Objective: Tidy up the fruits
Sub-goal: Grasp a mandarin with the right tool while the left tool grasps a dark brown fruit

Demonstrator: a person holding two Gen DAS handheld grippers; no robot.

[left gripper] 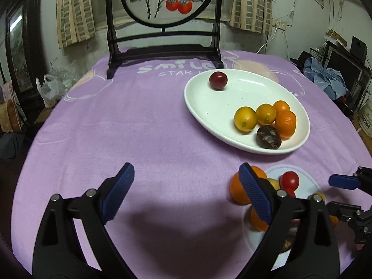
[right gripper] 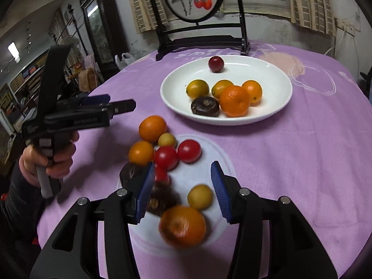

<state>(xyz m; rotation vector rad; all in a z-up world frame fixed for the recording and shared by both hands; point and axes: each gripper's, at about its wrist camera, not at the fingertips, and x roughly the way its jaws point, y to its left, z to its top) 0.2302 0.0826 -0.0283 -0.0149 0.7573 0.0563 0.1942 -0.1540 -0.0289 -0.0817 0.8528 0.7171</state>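
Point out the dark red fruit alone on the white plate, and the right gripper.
dark red fruit [right gripper: 216,64], right wrist view, its centre
right gripper [right gripper: 183,191], right wrist view, midway between fingertips

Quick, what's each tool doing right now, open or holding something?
Left tool: open, empty, over bare purple cloth.
Right tool: open, holding nothing, hovering over the loose fruit, a small yellow fruit between its fingers.

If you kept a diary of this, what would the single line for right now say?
left tongs: open, empty | right tongs: open above loose fruit pile | white plate: six fruits
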